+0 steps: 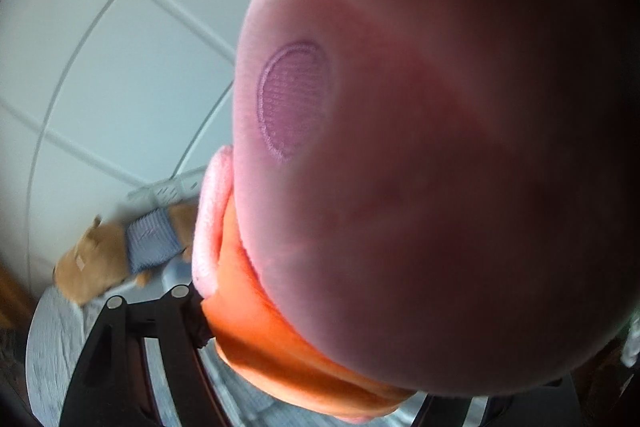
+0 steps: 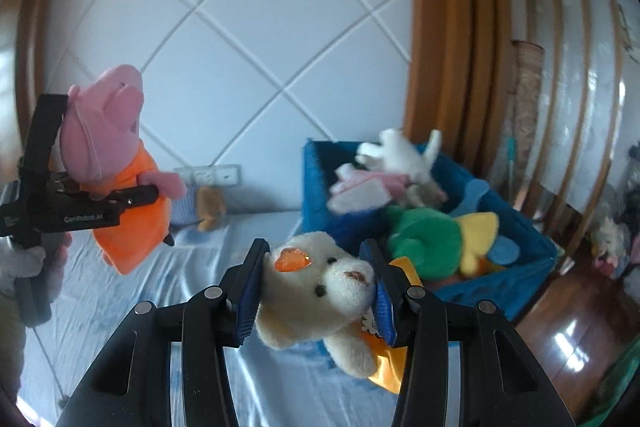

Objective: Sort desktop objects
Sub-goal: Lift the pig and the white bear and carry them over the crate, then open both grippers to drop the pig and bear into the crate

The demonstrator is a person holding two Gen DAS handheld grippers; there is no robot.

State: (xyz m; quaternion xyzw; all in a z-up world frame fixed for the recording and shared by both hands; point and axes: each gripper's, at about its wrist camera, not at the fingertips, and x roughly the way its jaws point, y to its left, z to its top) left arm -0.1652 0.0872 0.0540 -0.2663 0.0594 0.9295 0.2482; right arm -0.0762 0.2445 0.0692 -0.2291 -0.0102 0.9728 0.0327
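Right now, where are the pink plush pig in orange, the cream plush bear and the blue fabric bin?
Pink plush pig in orange (image 2: 105, 131): right wrist view, head.
Cream plush bear (image 2: 320, 291): right wrist view, face.
Blue fabric bin (image 2: 496, 291): right wrist view, front wall.

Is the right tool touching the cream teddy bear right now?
Touching. The right wrist view shows the right tool with both blue pads pressed into the cream teddy bear's head, one on either side.

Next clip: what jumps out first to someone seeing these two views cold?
A pink pig toy in an orange dress fills the left wrist view, held up in the left claw. In the right wrist view, the right claw squeezes a cream bear toy with an orange heart, in front of a blue bin heaped with soft toys.
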